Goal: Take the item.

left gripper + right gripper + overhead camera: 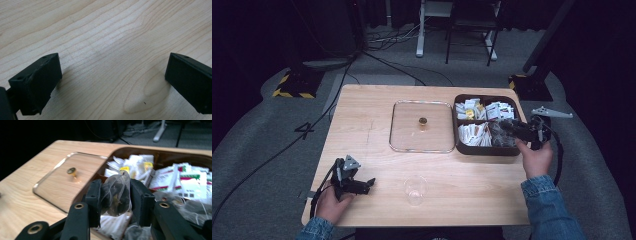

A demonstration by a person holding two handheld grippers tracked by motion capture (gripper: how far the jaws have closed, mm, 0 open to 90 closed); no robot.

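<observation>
While the left tongs (pixel 371 182) rest low on the counter (pixel 362 125) near its front left corner, their jaws stand wide apart with nothing but bare wood between them, as the left gripper view shows. Over at the right edge, the right tongs (pixel 507 126) are clamped on a tea bag (pixel 116 195), a see-through mesh pouch with dark leaves inside, pinched between the two black pads. In the right gripper view the bag is held above the near compartments of the brown box (pixel 160 153). That box sits at the back right of the counter and is divided into compartments: white sachets (pixel 474 134) in the front left one, more paper packets (pixel 484 110) along the back, and dark mesh bags in the front right one. Just beside the box, to its left and touching it, a clear lid (pixel 422 126) with a small gold knob (pixel 423 120) lies flat. A clear cup (pixel 415 190) stands upright near the front edge, between the two hands and well apart from the box.
</observation>
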